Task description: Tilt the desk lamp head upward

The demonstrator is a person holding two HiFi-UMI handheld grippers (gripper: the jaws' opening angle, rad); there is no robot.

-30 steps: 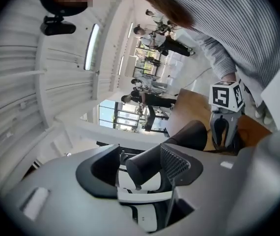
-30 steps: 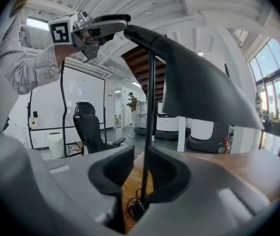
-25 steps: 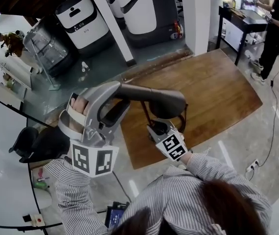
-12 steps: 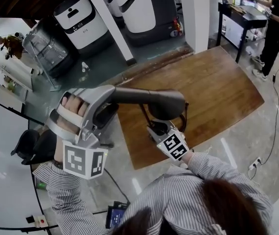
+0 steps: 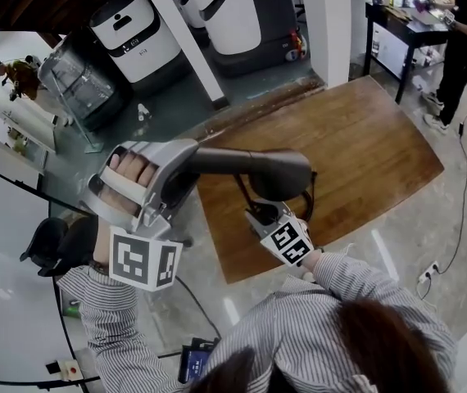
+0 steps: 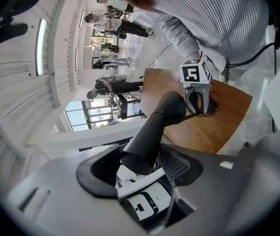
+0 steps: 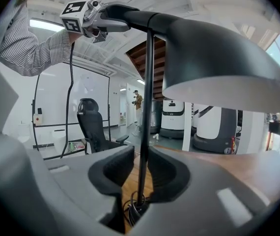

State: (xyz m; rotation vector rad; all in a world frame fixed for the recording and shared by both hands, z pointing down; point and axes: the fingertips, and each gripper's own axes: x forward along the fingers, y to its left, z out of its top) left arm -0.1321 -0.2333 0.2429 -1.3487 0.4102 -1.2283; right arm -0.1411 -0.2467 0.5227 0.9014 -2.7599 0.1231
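— What has the left gripper got?
— Its jaws are closed on the narrow end of the lamp head. The dark head runs straight out from between them to its wide shade end.
— And the right gripper?
— It sits under the shade, jaws clamped on the thin lamp pole, which rises from between them up to the head.
— Anything else near it?
— The wooden table lies beneath and beyond the right gripper. An office chair stands to that gripper's left, well apart.
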